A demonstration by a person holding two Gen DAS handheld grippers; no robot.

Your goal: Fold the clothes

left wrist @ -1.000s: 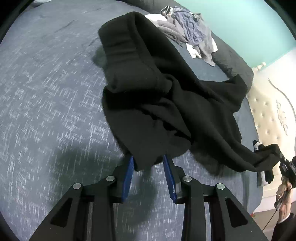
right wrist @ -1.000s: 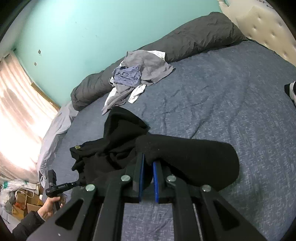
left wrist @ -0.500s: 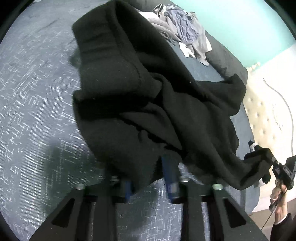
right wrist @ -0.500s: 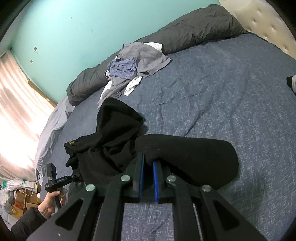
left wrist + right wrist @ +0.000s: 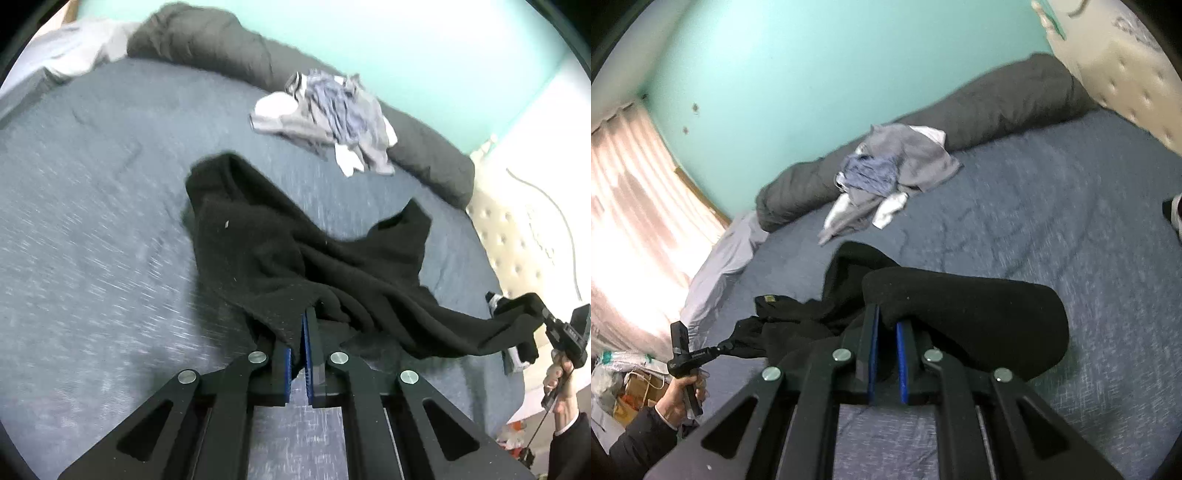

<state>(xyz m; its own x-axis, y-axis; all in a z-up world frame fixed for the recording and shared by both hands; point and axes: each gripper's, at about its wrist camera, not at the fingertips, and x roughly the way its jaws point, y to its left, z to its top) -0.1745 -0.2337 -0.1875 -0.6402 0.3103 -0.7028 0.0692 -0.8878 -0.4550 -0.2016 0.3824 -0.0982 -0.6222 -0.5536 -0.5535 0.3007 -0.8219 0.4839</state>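
Note:
A black garment [image 5: 295, 258] lies stretched across the blue-grey bed [image 5: 92, 240]. My left gripper [image 5: 300, 325] is shut on its near edge and holds it just above the bed. My right gripper [image 5: 887, 325] is shut on another edge of the same black garment [image 5: 960, 314], which bulges over the fingers. In the left wrist view the right gripper [image 5: 546, 317] shows at the far right, pulling the cloth taut. In the right wrist view the left gripper [image 5: 720, 349] shows at the lower left, holding the other end.
A pile of grey, blue and white clothes [image 5: 332, 110] lies at the far side of the bed, also in the right wrist view [image 5: 886, 177]. A dark rolled duvet [image 5: 979, 107] runs along the teal wall. A padded headboard [image 5: 517, 236] is at right. Clutter [image 5: 613, 380] lies on the floor.
My left gripper has closed on the black garment's edge and lifted and pulled it back, stretching the cloth. The right gripper kept its grip and rose a little.

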